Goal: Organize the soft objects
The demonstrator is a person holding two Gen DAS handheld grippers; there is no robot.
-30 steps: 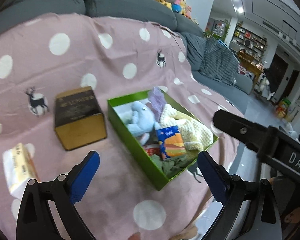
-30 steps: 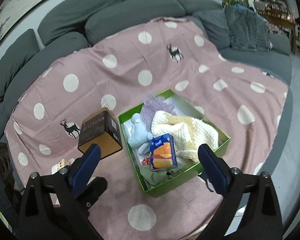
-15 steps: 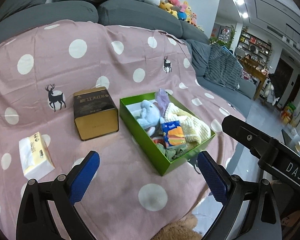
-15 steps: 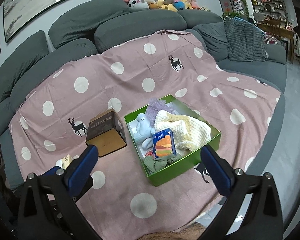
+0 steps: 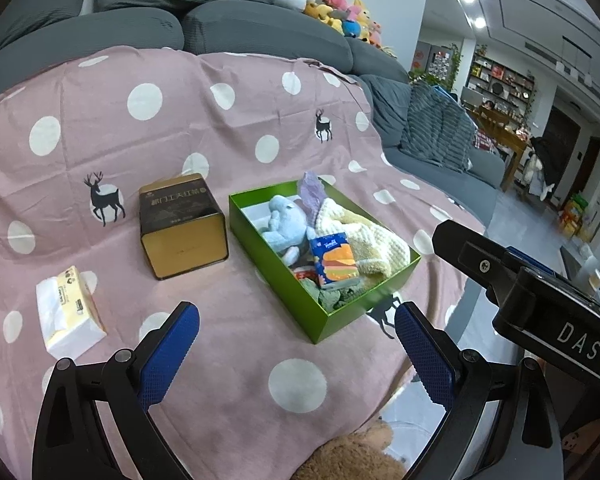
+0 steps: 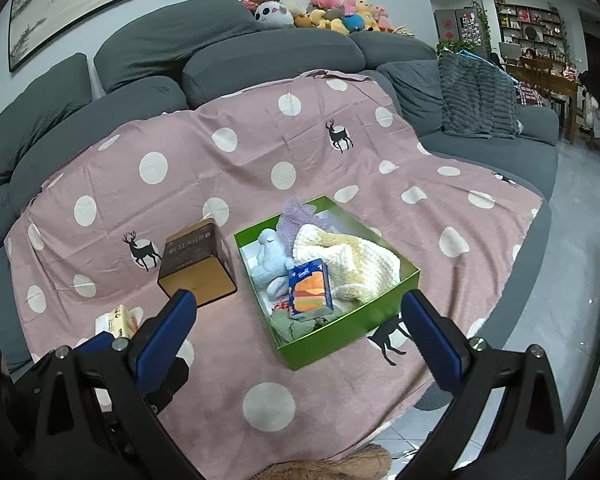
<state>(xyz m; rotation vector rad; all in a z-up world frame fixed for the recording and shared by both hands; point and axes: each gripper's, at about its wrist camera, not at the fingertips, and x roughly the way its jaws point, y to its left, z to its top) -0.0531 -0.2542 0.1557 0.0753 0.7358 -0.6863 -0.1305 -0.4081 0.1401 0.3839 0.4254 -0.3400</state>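
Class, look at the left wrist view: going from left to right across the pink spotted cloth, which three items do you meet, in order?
Tissue pack → dark and gold tin → green box holding the soft things.

Only clean read is "DAS" in white letters on the black body of the right hand-held gripper (image 5: 556, 308), off to the right of the green box (image 5: 316, 312). The dark and gold tin (image 5: 182, 226) just left of that box has gold Chinese characters on its lid, too small to make out. The blue tissue pack (image 6: 310, 290) inside the box has a burger picture and a blurred logo.
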